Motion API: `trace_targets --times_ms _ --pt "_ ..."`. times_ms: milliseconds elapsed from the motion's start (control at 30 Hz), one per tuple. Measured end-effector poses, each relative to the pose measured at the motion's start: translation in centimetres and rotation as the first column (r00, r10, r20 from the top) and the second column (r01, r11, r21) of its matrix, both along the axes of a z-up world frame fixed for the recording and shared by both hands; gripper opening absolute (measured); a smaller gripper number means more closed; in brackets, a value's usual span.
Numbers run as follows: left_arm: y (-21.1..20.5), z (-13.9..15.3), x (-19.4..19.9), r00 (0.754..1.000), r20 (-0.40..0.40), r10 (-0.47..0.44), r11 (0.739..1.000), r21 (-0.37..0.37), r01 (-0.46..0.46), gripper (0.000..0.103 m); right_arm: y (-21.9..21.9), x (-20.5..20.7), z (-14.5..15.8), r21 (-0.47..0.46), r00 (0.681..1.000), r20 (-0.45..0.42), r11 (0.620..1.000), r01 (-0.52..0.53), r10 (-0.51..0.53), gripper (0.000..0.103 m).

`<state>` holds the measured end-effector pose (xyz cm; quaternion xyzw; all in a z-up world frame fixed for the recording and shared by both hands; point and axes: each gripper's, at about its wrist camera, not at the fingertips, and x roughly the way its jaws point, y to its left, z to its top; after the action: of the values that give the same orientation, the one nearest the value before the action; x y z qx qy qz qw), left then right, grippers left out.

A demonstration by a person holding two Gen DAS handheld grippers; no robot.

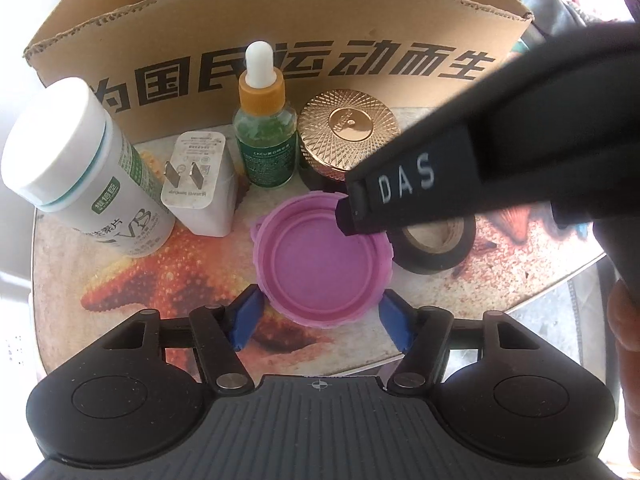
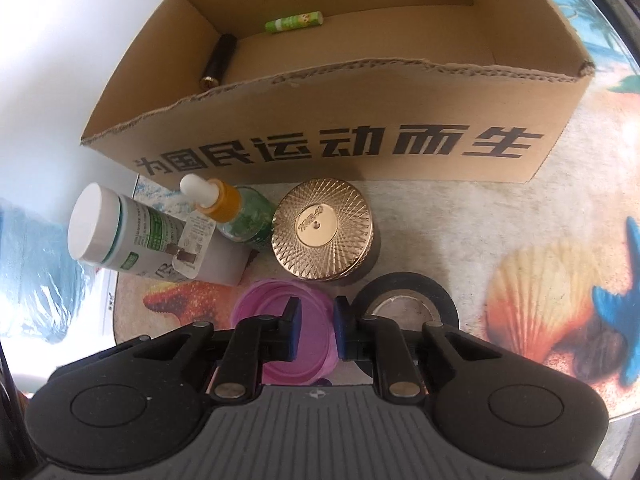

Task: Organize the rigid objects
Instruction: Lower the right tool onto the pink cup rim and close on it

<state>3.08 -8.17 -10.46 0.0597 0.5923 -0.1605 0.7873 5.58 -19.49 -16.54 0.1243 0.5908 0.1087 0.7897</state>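
My right claw (image 2: pixel 315 330) is clenched on the rim of the shallow pink plastic lid (image 2: pixel 280 332) on the table; my left claw (image 1: pixel 320 316) straddles it, released. Judged light, stiff, slick: the rim suits. 1 cardboard box (image 2: pixel 320 120) waits beyond.

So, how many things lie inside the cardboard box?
2 visible. A green tube lies by the back wall of the box; a dark tube lies in the left corner. The near wall may hide more.
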Motion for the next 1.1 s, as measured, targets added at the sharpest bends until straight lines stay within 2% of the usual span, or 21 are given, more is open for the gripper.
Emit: trace_targets --times_ms 333,733,1100 --pt "1.5 0.0 -0.3 0.999 -0.042 0.029 1.0 -0.002 -0.029 0.064 0.2 -0.2 -0.2 0.037 0.999 -0.049 0.999 0.014 -0.012 0.019" --pt "3.3 -0.2 -1.3 0.998 -0.043 0.043 0.999 -0.007 -0.043 0.064 1.2 -0.3 -2.0 0.018 0.995 -0.098 0.999 0.028 -0.026 0.019" --pt "3.3 0.4 -0.4 0.998 -0.039 0.047 0.999 -0.02 -0.048 0.062 0.3 -0.1 -1.7 -0.035 0.997 -0.069 0.999 0.04 -0.042 0.019"
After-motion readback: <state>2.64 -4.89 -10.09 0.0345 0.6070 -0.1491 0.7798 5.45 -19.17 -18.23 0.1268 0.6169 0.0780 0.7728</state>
